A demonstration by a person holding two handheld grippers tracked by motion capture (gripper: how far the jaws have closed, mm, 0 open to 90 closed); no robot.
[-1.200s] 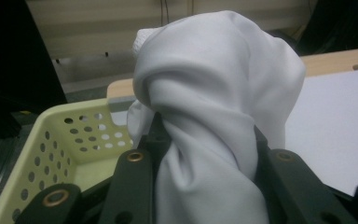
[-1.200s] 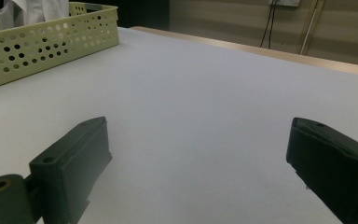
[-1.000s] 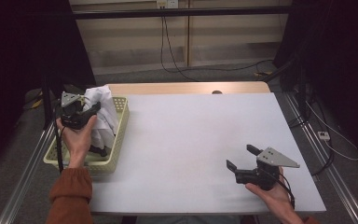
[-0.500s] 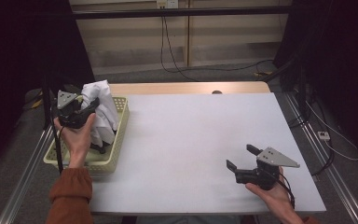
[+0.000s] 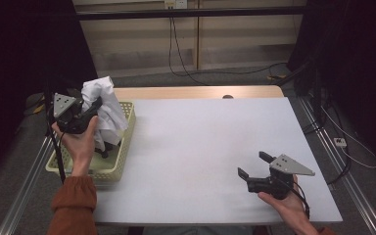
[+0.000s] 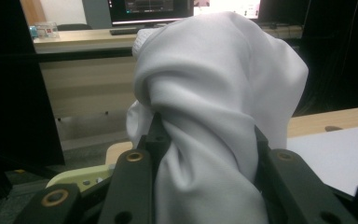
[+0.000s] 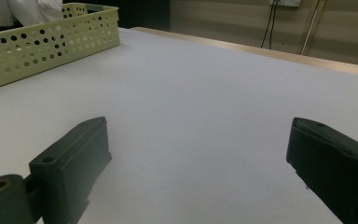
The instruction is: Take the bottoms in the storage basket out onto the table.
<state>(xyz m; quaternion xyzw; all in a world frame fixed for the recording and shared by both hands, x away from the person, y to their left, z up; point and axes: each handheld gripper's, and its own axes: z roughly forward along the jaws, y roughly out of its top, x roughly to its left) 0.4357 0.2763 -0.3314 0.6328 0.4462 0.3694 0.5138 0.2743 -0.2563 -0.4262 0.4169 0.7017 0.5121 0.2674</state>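
- Left gripper (image 5: 94, 108) was clamped on a bunched white garment (image 5: 104, 107), held above the perforated yellow basket (image 5: 108, 169) at the table's (image 5: 200, 147) 9 o'clock edge.
- Right gripper (image 5: 251, 165) was spread wide, holding nothing, near 5 o'clock.
- Risk: the trailing cloth could snag the basket rim and drag it; the bunched fabric might slip free.
- Garment type and the dark item under it were unclear.

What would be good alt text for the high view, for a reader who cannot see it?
The left gripper, held in a person's hand, lifts a bunched white cloth above a pale yellow perforated basket at the left edge of a white table. The right gripper rests open near the table's front right.
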